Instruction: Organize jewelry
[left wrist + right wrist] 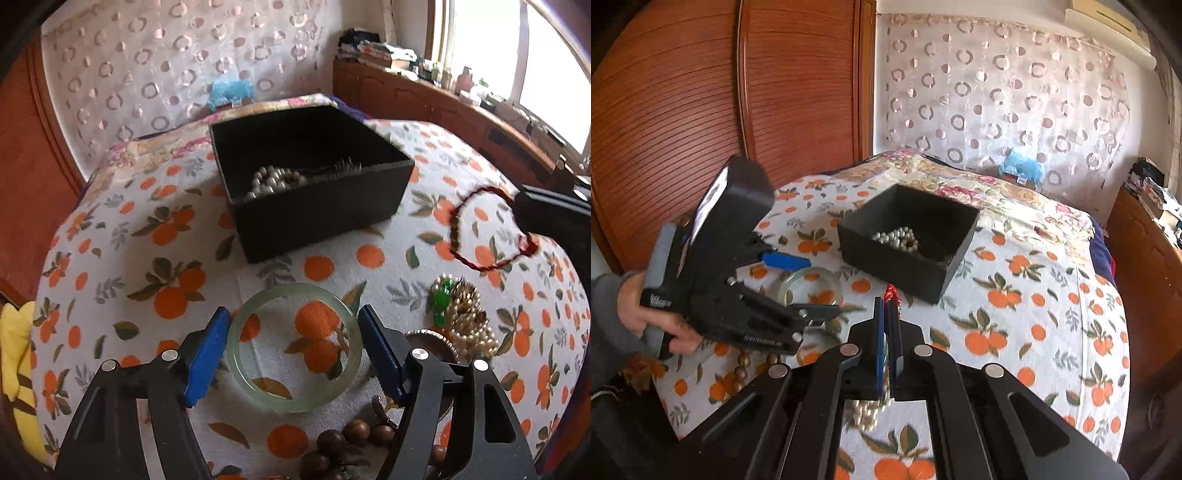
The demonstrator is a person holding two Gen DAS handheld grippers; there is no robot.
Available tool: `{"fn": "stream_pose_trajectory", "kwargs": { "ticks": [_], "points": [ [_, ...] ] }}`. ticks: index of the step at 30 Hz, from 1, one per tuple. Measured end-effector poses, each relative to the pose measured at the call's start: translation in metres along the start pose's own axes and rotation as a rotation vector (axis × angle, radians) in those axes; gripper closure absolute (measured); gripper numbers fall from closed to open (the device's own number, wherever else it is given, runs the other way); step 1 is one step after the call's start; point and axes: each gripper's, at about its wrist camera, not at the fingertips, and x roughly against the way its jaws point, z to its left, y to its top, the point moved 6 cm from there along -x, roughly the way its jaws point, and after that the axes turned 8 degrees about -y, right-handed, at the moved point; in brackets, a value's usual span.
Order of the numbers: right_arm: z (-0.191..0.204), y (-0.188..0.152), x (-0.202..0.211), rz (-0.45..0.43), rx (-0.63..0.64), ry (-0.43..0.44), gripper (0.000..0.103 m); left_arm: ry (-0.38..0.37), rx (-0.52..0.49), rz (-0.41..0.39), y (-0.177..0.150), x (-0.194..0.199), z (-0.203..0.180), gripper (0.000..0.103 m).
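Straddling green bangle [293, 347], left hand-held gripper [293, 356] spread wide on bed [369, 236]; right hand-held gripper [887, 306] clenched on red cord bracelet [480, 229].

Bed's covered with a white sheet printed with oranges [122, 236], a floral quilt [964, 184] further back. Behind it hangs a sheer white curtain with ring patterns [147, 66]. Reddish slatted wooden wardrobe doors [701, 92] on one side, and a bright window [517, 48] over a cluttered low wooden cabinet [424, 99].

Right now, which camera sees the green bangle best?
The left wrist view: the whole green bangle lies between the open left tool's fingers. In the right wrist view, the bangle is partly hidden behind the left tool.
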Motion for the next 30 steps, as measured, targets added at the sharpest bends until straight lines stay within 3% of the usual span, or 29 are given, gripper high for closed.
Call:
{"fn": "stream_pose_trajectory", "kwargs": {
  "ticks": [9,16,23,30],
  "points": [
    [-0.016,0.058,-0.024,-0.039,-0.036,0.007,0.101,-0.007,0.018,-0.106,0.026,0.033,0.010,0.035],
    [-0.028,0.085,-0.067,0.000,-0.073,0.008,0.099,0.000,0.021,-0.143,0.040,0.044,0.016,0.035],
    [-0.038,0.086,-0.092,0.044,-0.109,0.005,0.091,-0.002,0.018,-0.169,0.059,0.051,0.018,0.035],
    [-0.058,0.068,-0.081,0.035,-0.140,-0.011,0.091,0.000,0.004,-0.176,0.080,0.045,0.012,0.035]
  ]
}}
